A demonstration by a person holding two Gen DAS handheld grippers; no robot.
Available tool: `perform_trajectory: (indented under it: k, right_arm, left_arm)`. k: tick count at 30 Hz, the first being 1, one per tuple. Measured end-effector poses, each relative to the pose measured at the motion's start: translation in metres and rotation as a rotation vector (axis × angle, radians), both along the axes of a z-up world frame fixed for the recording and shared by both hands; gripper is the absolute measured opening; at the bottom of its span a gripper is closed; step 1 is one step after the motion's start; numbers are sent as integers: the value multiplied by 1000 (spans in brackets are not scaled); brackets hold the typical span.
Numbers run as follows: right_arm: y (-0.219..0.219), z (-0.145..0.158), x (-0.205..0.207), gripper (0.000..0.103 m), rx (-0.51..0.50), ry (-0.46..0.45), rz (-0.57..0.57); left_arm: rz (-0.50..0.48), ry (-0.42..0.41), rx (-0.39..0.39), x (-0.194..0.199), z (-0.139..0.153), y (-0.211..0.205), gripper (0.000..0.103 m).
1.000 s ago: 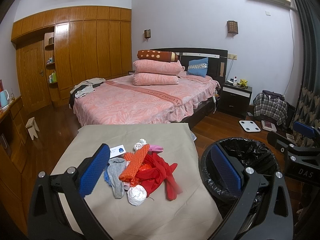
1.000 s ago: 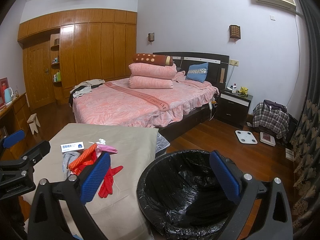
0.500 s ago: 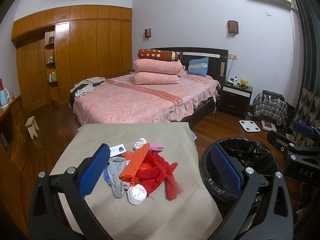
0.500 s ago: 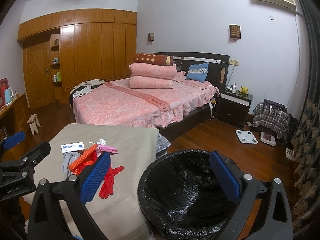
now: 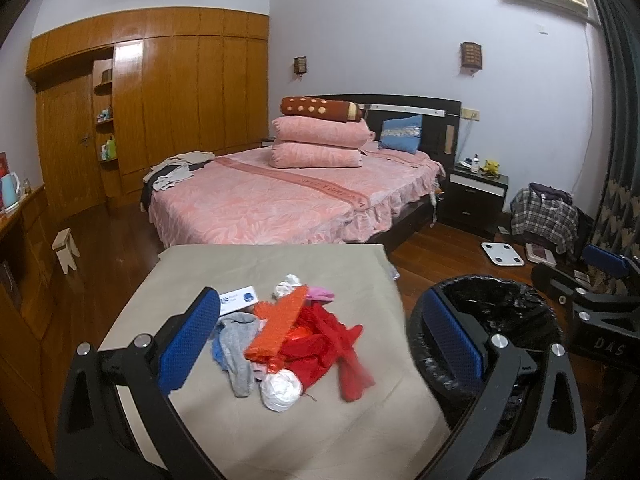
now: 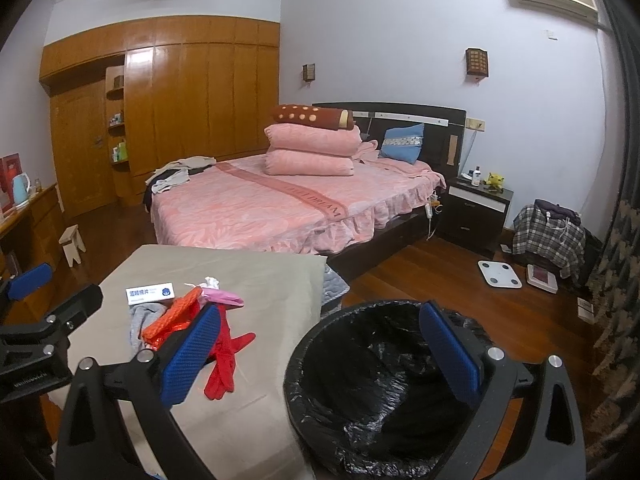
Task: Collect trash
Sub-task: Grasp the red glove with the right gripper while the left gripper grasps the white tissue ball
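While unheld, trash pile (image 5: 296,340) between left tongs (image 5: 320,340).

Left gripper (image 5: 320,336): matte black frame with triangular cut-outs, silver round screw heads along each arm, and blue textured pads (image 5: 186,340) lining both fingers. Right gripper (image 6: 320,354): same build, black arms, silver screws, blue dimpled pads (image 6: 192,356). From the left wrist view its black side shows pale "DAS" lettering.
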State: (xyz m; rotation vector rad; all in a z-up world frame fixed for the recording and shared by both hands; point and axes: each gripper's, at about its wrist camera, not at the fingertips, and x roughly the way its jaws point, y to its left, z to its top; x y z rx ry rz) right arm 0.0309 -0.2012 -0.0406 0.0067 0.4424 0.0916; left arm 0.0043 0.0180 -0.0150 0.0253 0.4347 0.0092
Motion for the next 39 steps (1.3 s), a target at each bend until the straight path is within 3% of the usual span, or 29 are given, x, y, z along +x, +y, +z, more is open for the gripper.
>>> perform_trajectory:
  k: [7,13,26,32,35,39]
  right_arm:
    - [23,-26,25,97,14,28,49]
    - [55,-57,51,90,21,72,123]
    - [118,-137,98,64,-43,228,228]
    - [130,-165,109,55,-70,296,246]
    - [133,-176,116,52,-79,323,249]
    - [135,-188,124,39,-81,364,258]
  left_arm:
    - [79,29,18,19,-37,41,98]
    - [122,72,12,31,-67,72,98]
    - [149,167,-1,59,-114,107,97]
    - [148,205,-18,67,-130,112,92]
    - [146,222,-27,69,-136,112,83]
    - [140,233,-40,71,-142,111,81]
